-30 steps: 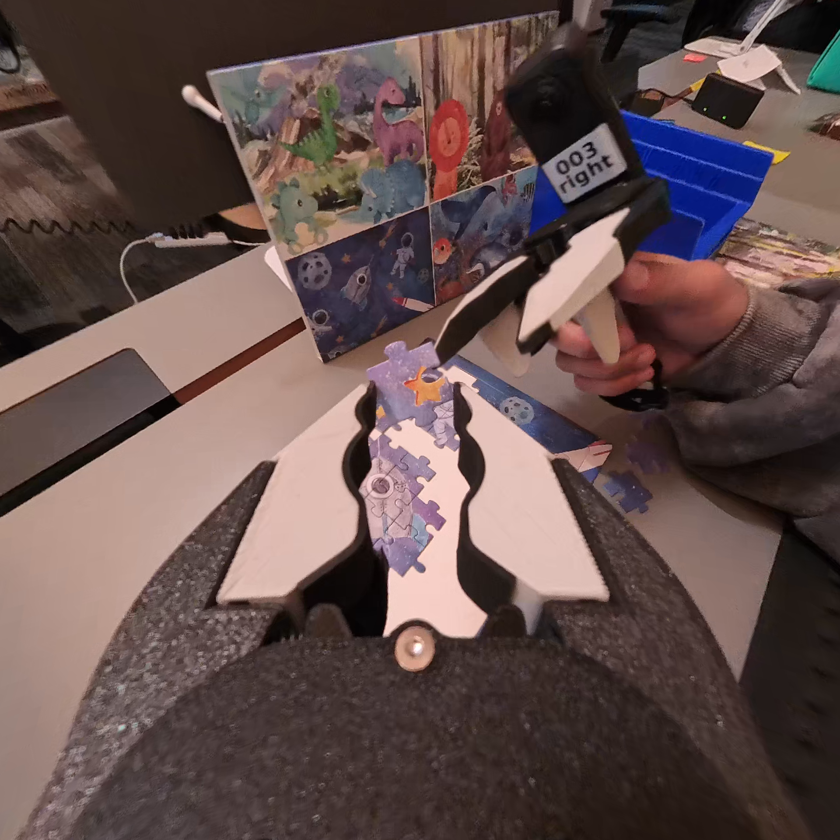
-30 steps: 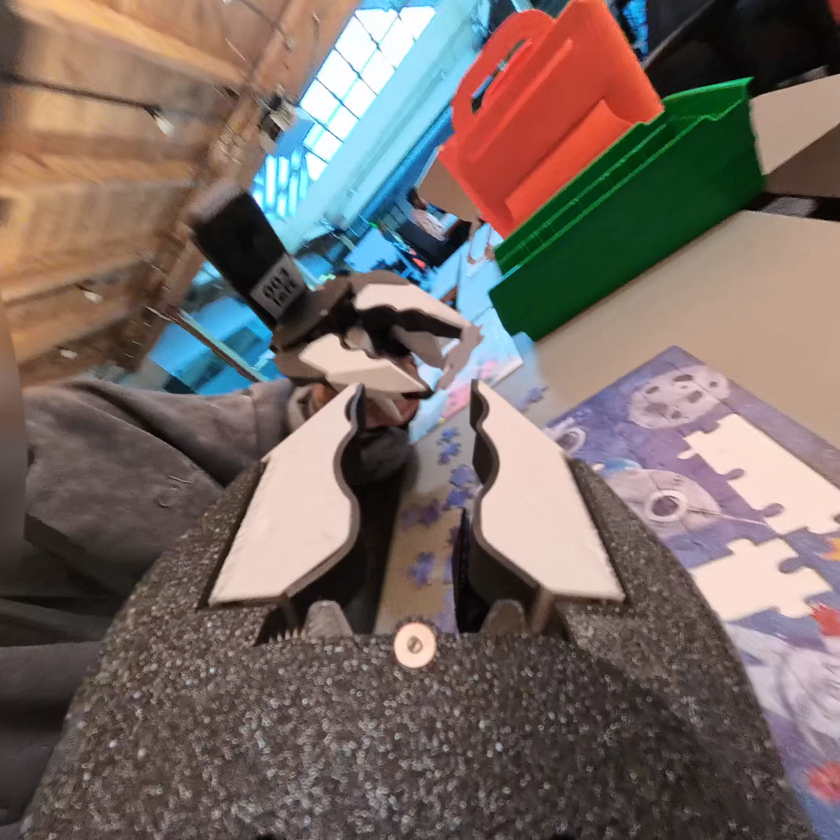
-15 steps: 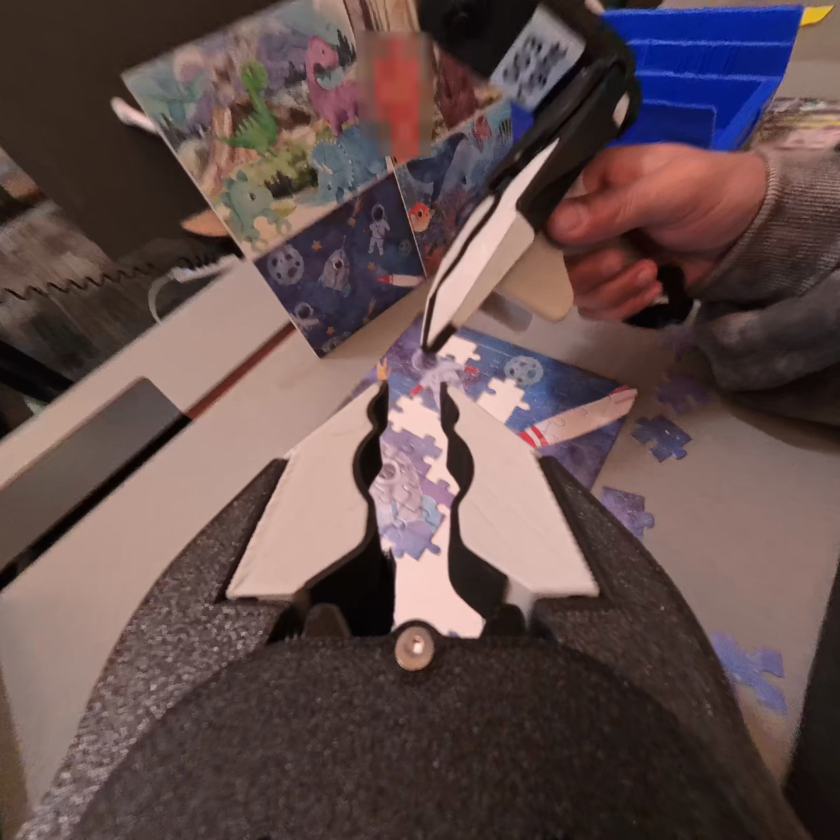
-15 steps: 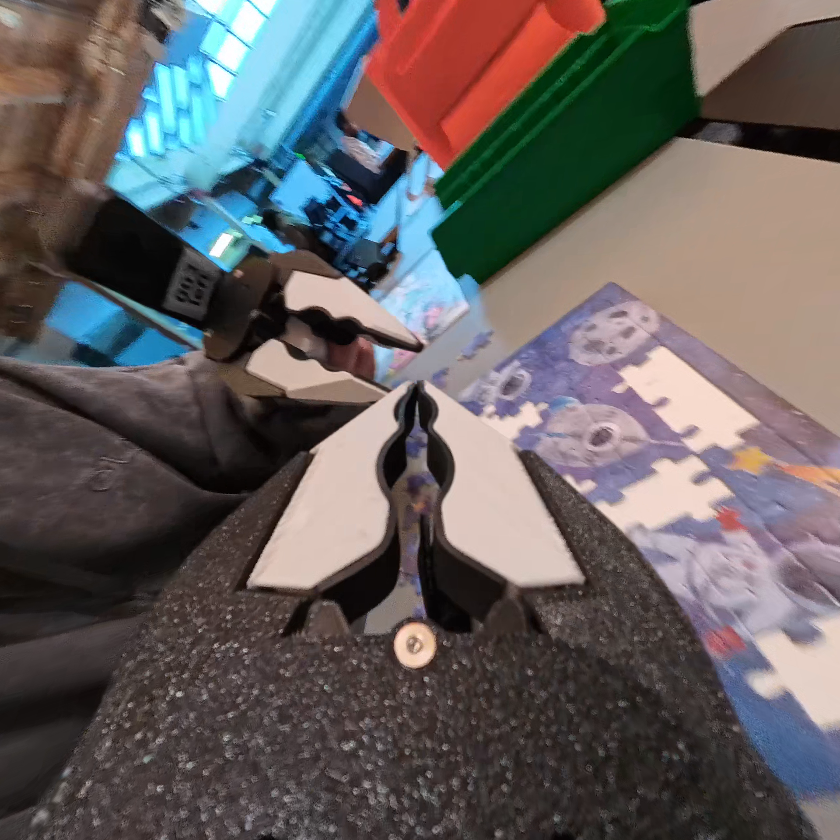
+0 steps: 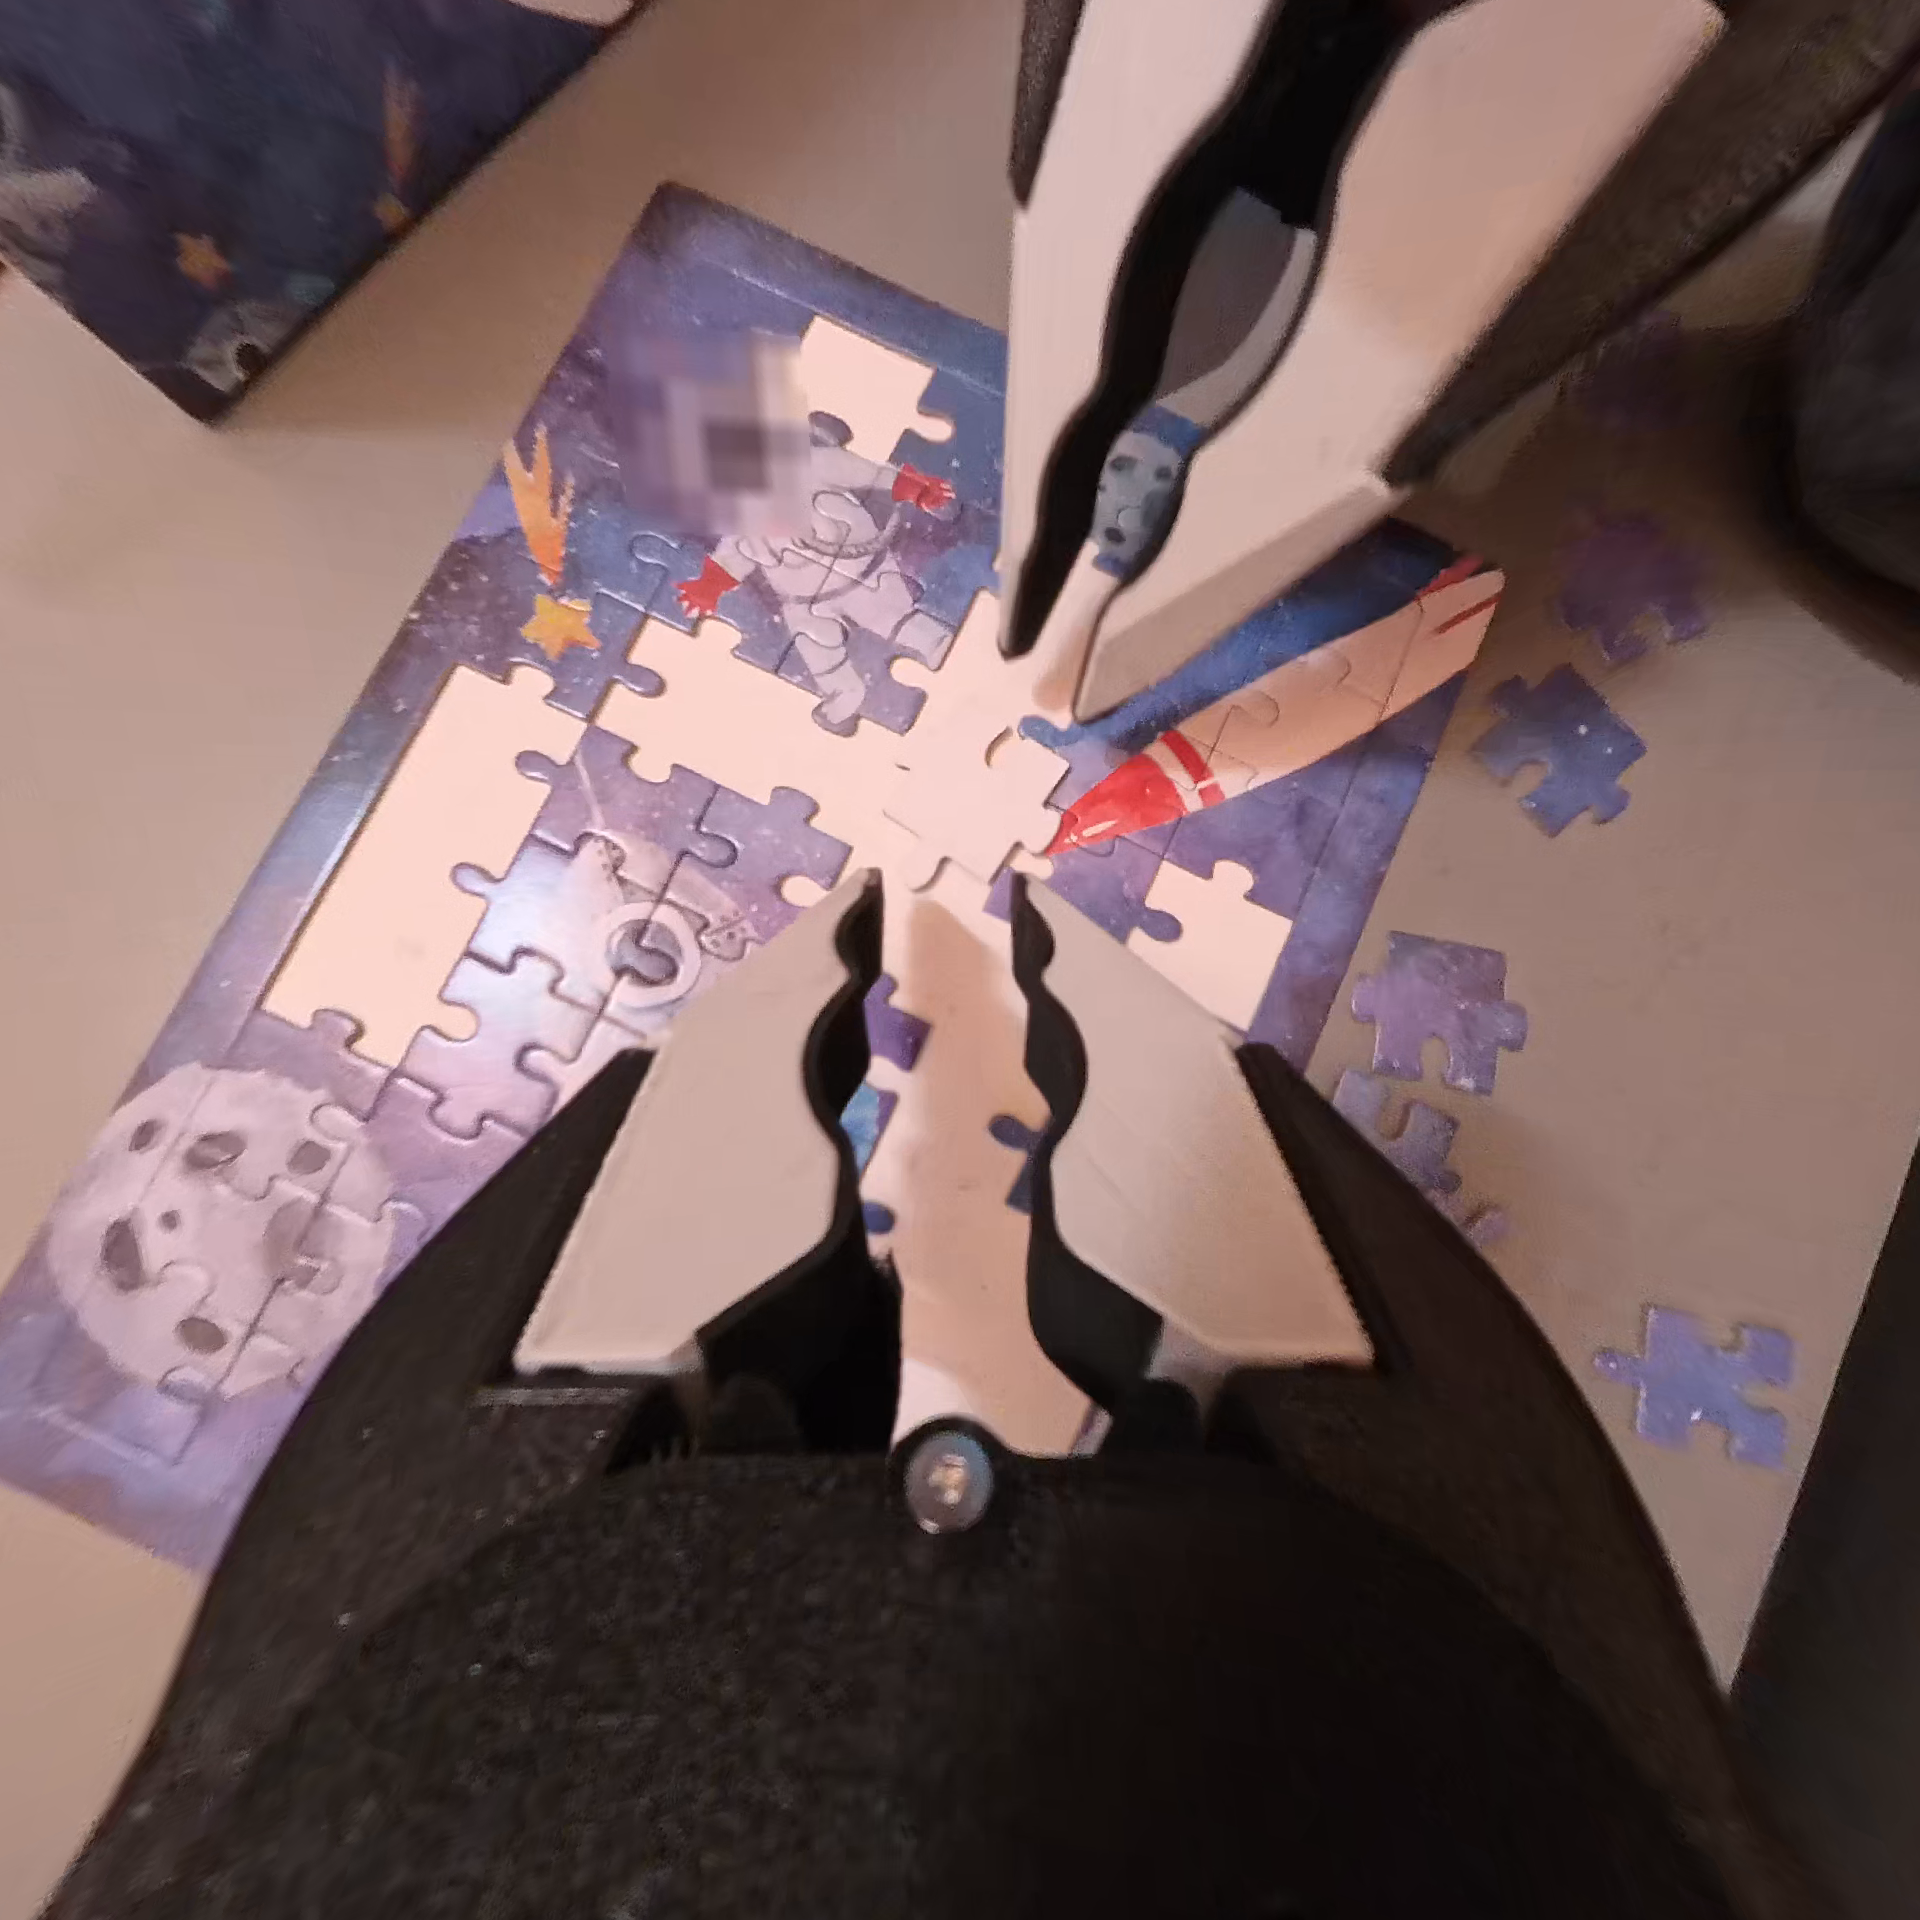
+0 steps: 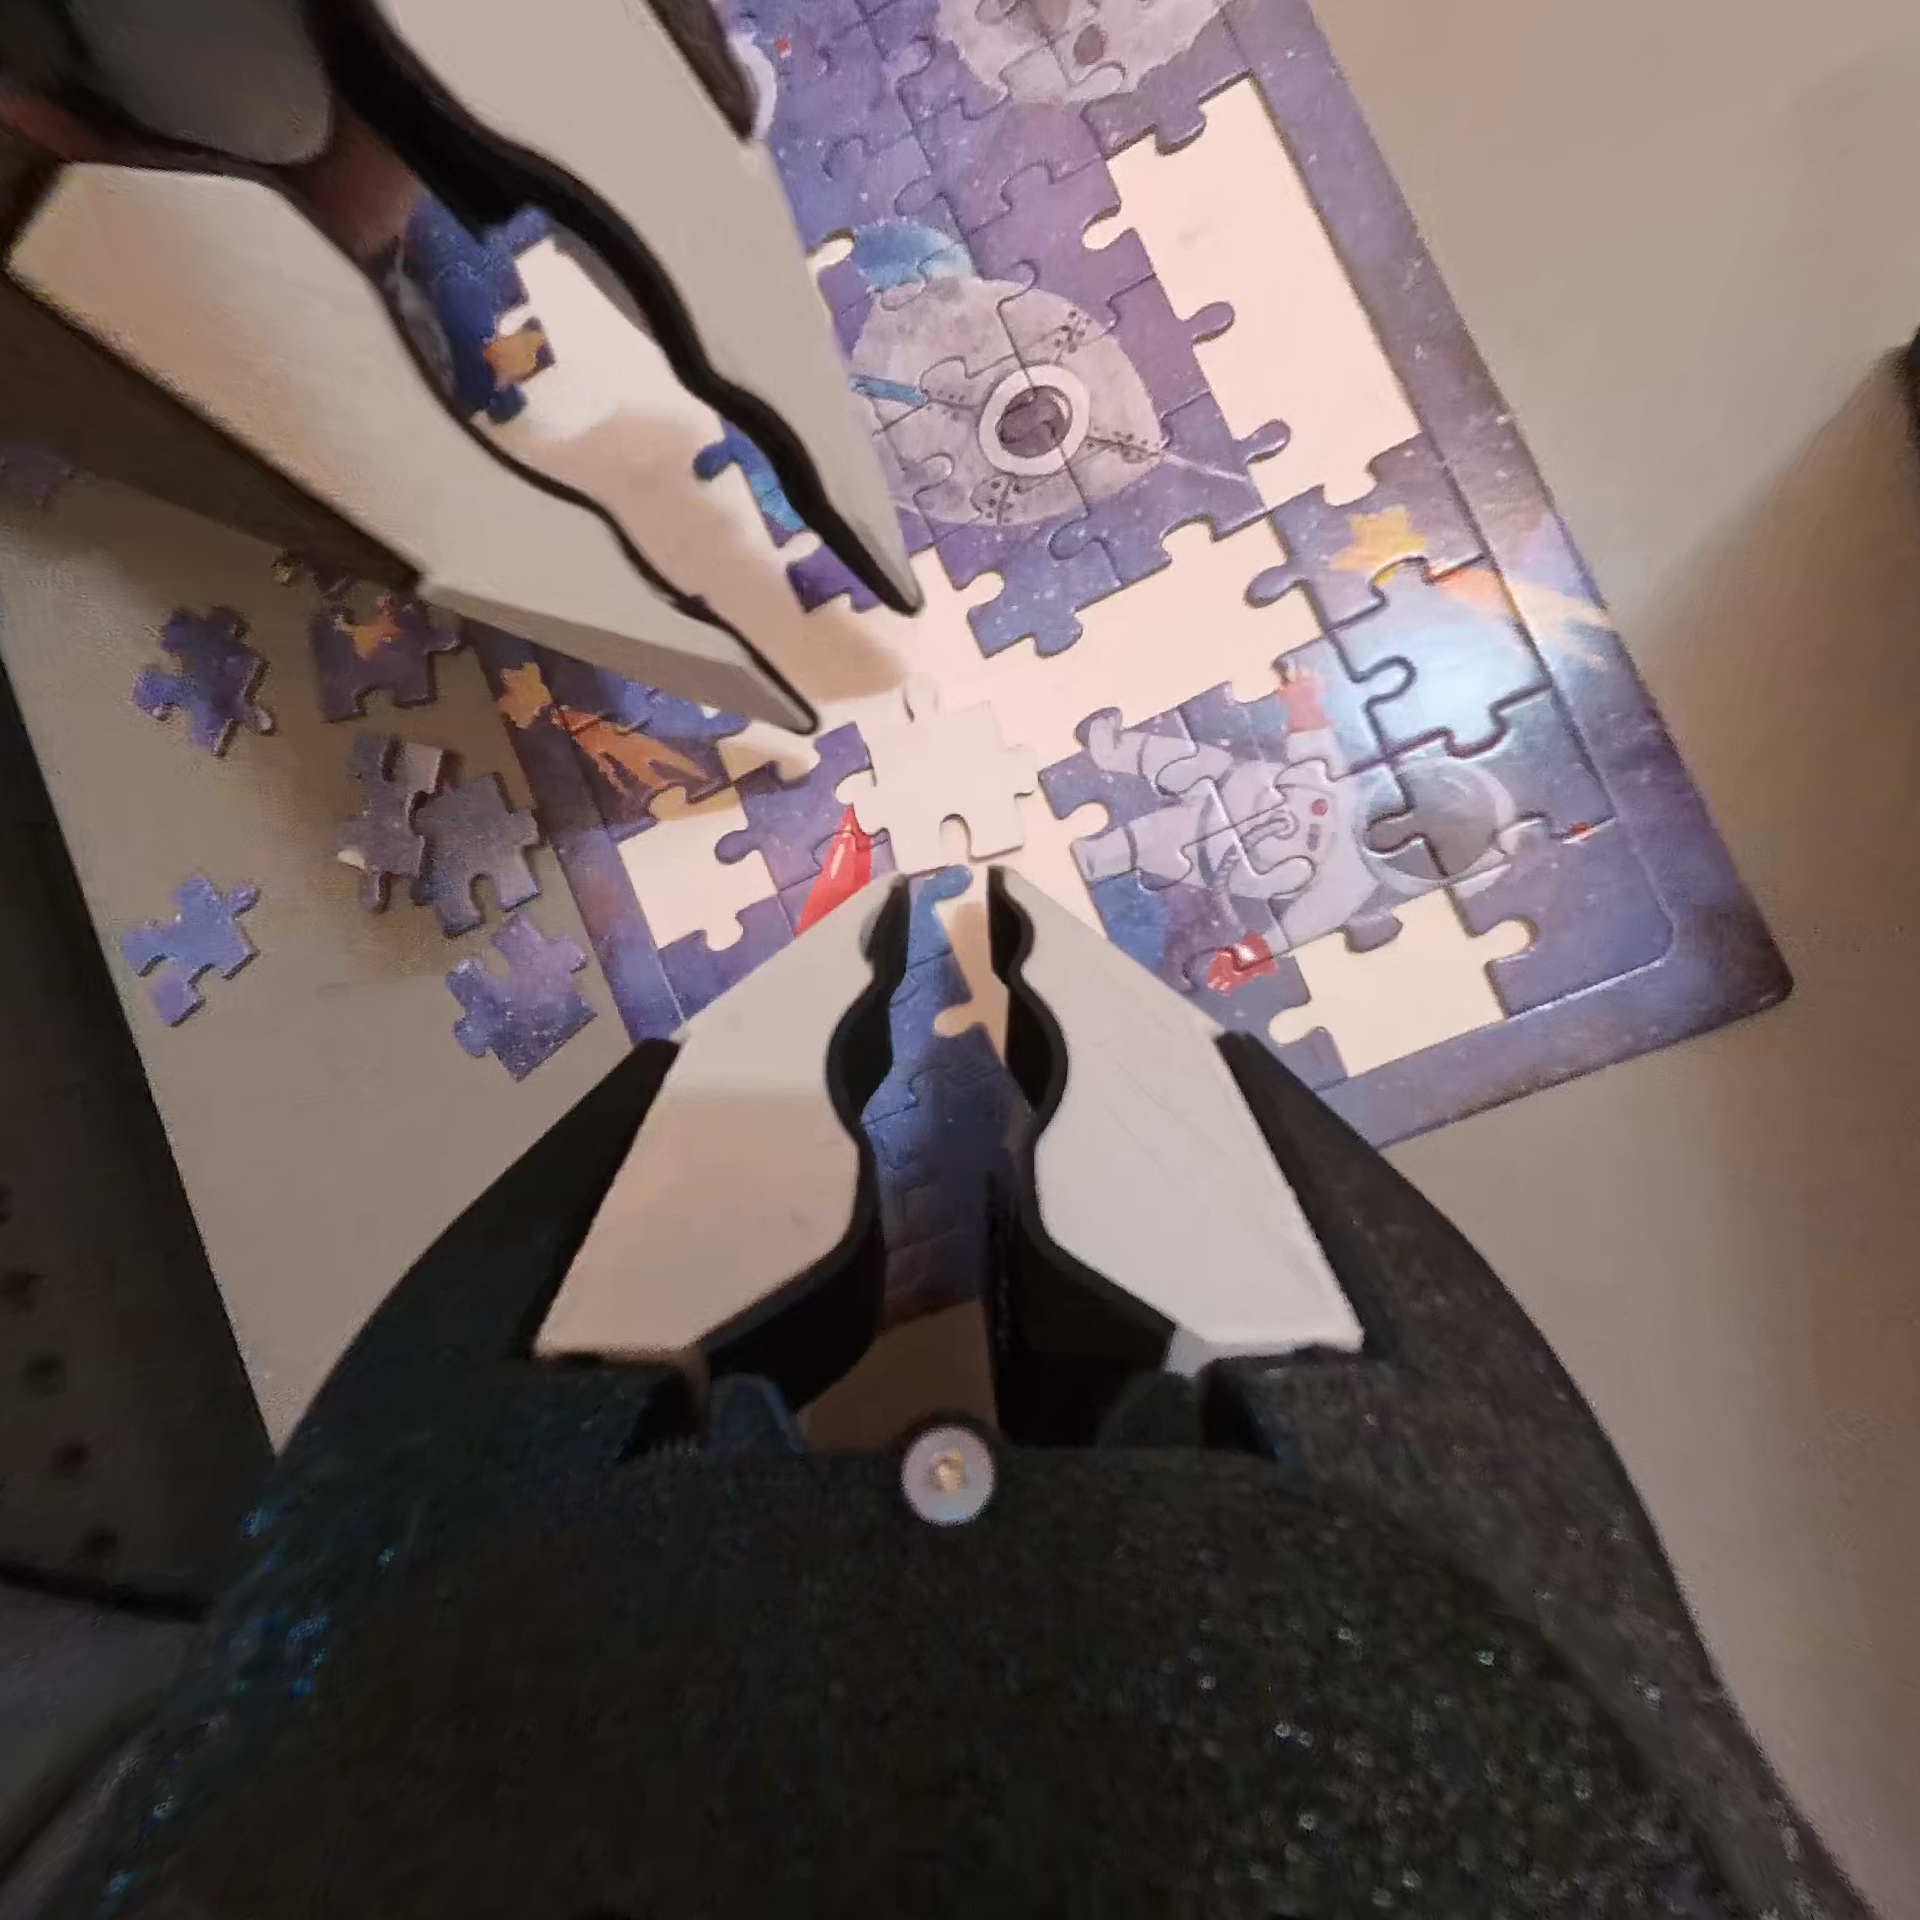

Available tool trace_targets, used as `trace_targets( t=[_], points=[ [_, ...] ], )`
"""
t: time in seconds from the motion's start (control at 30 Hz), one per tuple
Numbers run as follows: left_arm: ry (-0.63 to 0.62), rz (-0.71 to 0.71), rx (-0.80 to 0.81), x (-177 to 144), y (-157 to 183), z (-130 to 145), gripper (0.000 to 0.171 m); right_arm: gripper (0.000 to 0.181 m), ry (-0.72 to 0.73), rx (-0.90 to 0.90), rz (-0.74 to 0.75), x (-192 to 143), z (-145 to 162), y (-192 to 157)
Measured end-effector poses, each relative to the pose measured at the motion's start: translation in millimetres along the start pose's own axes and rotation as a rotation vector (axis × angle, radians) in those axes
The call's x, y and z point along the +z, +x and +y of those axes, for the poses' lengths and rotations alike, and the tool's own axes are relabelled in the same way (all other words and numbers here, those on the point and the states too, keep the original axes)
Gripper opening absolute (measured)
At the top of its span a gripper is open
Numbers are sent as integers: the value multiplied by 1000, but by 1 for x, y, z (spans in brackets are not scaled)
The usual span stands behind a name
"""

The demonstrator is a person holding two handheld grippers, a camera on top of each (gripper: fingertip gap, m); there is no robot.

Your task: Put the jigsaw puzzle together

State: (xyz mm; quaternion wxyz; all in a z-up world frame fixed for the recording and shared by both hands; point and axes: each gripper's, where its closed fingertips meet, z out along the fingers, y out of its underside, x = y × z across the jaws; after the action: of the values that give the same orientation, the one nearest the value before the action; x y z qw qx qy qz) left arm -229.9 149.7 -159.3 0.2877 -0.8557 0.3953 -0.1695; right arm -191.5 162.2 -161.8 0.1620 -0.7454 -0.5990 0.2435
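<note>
Jigsaw puzzle (image 5: pixel 644 790) flat on the table (image 5: pixel 208 623), part-filled, with a pale piece (image 5: pixel 966 800) loose in its middle gap. Left gripper (image 5: pixel 943 894) and right gripper (image 6: pixel 943 883) both narrowly apart, empty, tips just beside that piece; likely to skid it or unseat neighbours if pushed. Printed side of the piece hidden, any tip contact blurred.

Face-down piece (image 5: pixel 961 805) between both grippers' tips — on unfinished puzzle (image 5: pixel 665 790).

Claws: two, left claw (image 5: pixel 940 894) and right claw (image 6: pixel 940 883)
Puzzle boards: one space puzzle board (image 5: pixel 343 1049), partly filled
Face-down pieces on the board: one white piece (image 6: pixel 951 779)
Loose pieces on the bench: about six loose pieces (image 6: pixel 192 945)
</note>
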Motion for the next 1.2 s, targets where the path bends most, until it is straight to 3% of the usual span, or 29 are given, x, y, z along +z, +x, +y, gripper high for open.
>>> trace_targets(
  t=[0.13, 0.5, 0.63, 0.73, 0.9, 1.03, 1.2],
  points=[
    [5, 41, -47, 9, 2, 2, 20, 15, -52, 41, -8, 11, 9, 4],
    [24, 59, -62, 10, 6, 4, 21, 27, -4, 47, -70, 15, 0, -5],
    [36, 54, -68, 7, 2, 5, 27, 33, 108, 52, -100, 7, -21, -8],
    [39, 65, -81, 7, 0, 7, 29, 30, 233, 55, -218, -4, -43, -25],
    [48, 18, -47, 7, -6, 8, 30, 27, 272, 63, -340, 3, -56, -42],
    [97, 38, -79, -2, -9, 2, 20, 32, 338, 95, -341, -13, -63, -35],
    [131, 97, -150, -10, -13, 1, 20, 32, 319, 131, -159, -27, -44, 1]
  ],
)
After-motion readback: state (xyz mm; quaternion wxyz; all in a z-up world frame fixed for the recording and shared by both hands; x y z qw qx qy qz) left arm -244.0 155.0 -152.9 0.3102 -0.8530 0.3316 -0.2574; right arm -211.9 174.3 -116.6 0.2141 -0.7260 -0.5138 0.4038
